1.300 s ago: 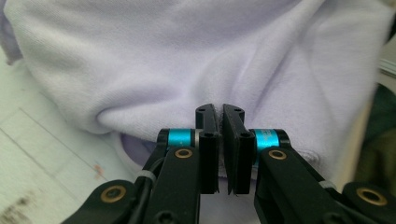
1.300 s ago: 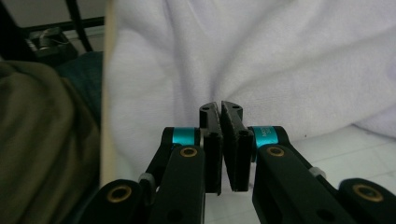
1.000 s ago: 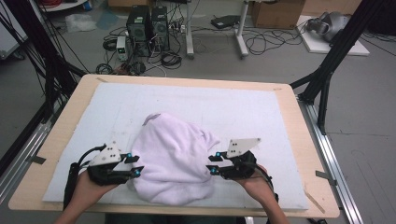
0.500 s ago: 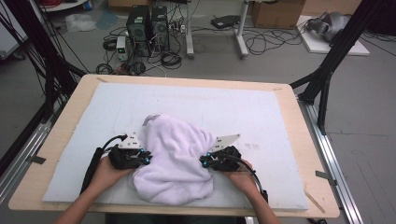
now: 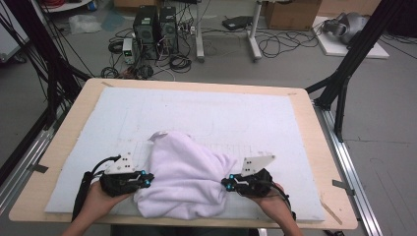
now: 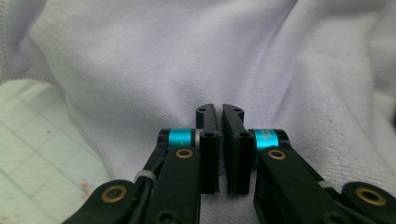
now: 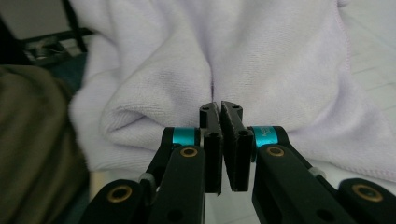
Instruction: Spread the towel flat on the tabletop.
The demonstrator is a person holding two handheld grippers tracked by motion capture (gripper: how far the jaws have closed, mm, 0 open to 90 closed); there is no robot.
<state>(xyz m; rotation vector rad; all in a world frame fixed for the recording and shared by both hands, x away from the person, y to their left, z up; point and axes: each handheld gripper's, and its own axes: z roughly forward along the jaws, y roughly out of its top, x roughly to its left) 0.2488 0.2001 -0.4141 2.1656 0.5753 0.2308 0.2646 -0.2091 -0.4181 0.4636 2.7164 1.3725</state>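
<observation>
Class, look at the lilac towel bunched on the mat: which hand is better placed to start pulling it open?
Probably the right. The right tool is shut where a crease of the towel runs into its tips, suggesting a pinch. The left tool is shut against smooth cloth, its grip unclear.

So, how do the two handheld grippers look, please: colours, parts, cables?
The left gripper and right gripper look alike: black bodies, a grey three-cornered plate on top, small blue lights near the front. Up close, each has flat black jaws, cyan metal collars and brass-coloured pivot screws. A black cable loops from the left one.
</observation>
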